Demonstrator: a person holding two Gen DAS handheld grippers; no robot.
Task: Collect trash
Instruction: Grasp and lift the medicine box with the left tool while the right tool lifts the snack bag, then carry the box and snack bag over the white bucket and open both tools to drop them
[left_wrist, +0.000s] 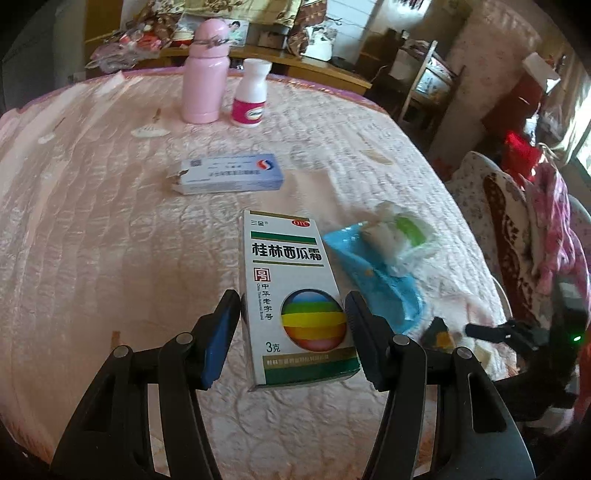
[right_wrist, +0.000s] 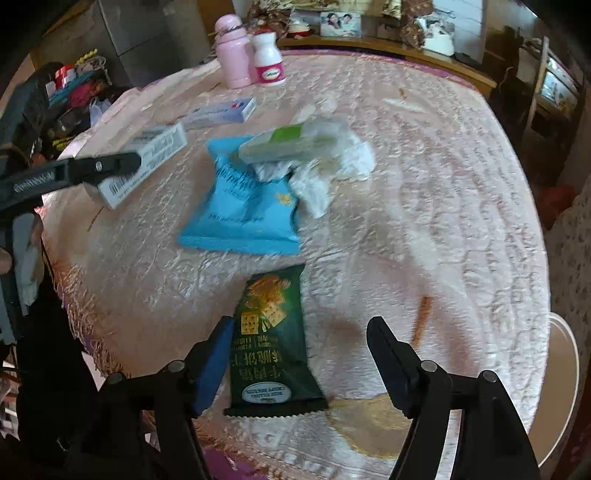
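My left gripper has its jaws on both sides of a white and green medicine box with a rainbow ball print; the pads touch its sides. In the right wrist view the same box shows between the left fingers. My right gripper is open around a dark green cracker wrapper lying flat; the wrapper lies against the left pad. A blue snack packet and crumpled white tissue with a green-white pack lie in the middle; the packet also shows in the left wrist view.
A round table with a pink quilted cloth carries everything. A blue-white flat box, a pink bottle and a white pill bottle stand farther back. A chair with clothes is at the right. Cluttered shelves lie behind.
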